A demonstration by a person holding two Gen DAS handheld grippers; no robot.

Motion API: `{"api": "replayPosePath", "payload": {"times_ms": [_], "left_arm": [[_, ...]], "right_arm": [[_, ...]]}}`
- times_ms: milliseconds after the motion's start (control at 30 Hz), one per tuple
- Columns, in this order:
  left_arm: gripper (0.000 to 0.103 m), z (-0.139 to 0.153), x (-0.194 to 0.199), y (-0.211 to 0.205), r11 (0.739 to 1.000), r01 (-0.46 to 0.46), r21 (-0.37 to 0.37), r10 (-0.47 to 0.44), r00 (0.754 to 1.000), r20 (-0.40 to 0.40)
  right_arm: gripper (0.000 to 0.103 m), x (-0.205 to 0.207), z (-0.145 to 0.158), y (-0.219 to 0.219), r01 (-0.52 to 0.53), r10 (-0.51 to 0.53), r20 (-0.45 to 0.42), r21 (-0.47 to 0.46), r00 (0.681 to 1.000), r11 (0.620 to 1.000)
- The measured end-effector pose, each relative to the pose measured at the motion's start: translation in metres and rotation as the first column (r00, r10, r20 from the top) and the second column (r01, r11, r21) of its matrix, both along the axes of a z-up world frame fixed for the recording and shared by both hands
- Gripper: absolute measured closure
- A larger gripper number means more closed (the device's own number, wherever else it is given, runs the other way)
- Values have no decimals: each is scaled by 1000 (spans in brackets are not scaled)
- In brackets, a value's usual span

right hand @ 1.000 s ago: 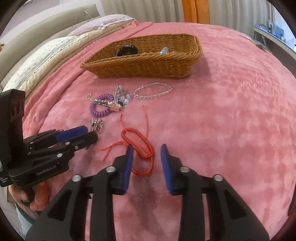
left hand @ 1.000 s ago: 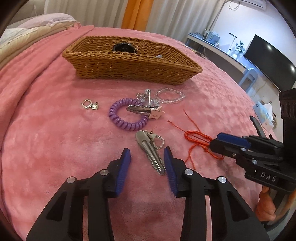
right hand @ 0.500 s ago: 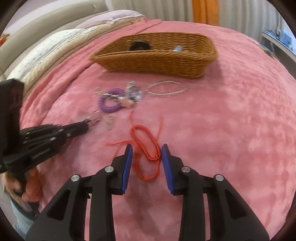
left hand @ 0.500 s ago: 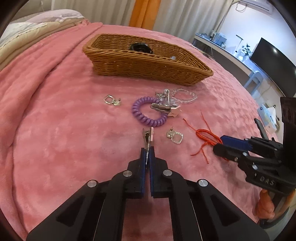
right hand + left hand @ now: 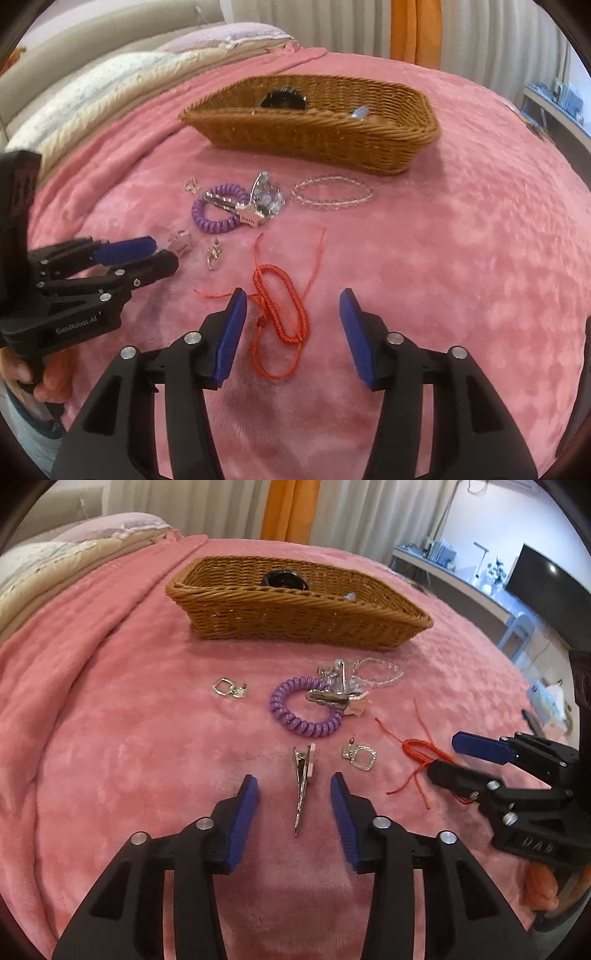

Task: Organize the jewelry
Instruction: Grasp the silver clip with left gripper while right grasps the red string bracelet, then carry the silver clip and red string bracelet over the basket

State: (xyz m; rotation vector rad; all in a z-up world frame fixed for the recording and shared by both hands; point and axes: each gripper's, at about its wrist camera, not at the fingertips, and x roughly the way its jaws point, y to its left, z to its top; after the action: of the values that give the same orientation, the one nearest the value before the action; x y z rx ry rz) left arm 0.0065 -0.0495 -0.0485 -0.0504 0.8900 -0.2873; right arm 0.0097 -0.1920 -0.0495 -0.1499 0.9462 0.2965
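Silver and stiff, our clip lies on the bed between the wide-open, empty left hand-held gripper. We pinch its thin sides. Our right hand-held gripper, open too, straddles the floppy red cord.

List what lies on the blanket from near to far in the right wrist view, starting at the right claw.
Right claw → red cord bracelet → purple coil hair tie → clear bead bracelet → wicker basket.

"GenRobot.AI" printed white on left gripper body, near left in right wrist view. "DAS"-like raised letters seen on right gripper body, last letter unclear.
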Motion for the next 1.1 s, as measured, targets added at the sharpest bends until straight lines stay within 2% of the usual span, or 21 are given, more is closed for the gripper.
{"api": "replayPosePath", "payload": {"times_ms": [33,100,133,167,267,500,700,800,967,1100], "left_arm": [[71,0,0,-2,1000,4,11,-4,1000,1],[79,-1,-1,-3,1000,9,15,-9,1000,0],[86,-1,-1,-2,1000,8,17,-8,1000,0],[98,-1,-1,-3,1000,9,15,-9,1000,0],[100,0,-3,-4,1000,19,15,-19,1000,6],[100,12,-12,-3,999,50,-23,-48,997,68],[100,29,-18,2,998,30,-46,-23,990,138],[100,38,-18,6,998,7,-57,2,989,146],[100,68,-20,11,996,-8,-88,25,980,198],[100,103,-10,9,998,-30,-50,42,968,248]], "right_arm": [[55,0,-2,2,3,-2,12,-19,1000,1000],[66,-3,-1,7,-11,12,34,-42,999,999],[76,-6,-1,10,-20,23,44,-54,999,998],[88,-8,-1,12,-29,32,50,-63,998,998],[96,-13,1,15,-33,40,74,-85,996,996],[97,-18,18,-3,-8,7,119,12,993,1000],[97,-22,46,-10,-1,-11,180,69,984,998],[97,-21,60,-11,-2,-13,199,73,980,997],[97,-12,95,-11,8,-26,252,75,967,997],[97,14,125,-15,19,-48,290,102,956,995]]}}
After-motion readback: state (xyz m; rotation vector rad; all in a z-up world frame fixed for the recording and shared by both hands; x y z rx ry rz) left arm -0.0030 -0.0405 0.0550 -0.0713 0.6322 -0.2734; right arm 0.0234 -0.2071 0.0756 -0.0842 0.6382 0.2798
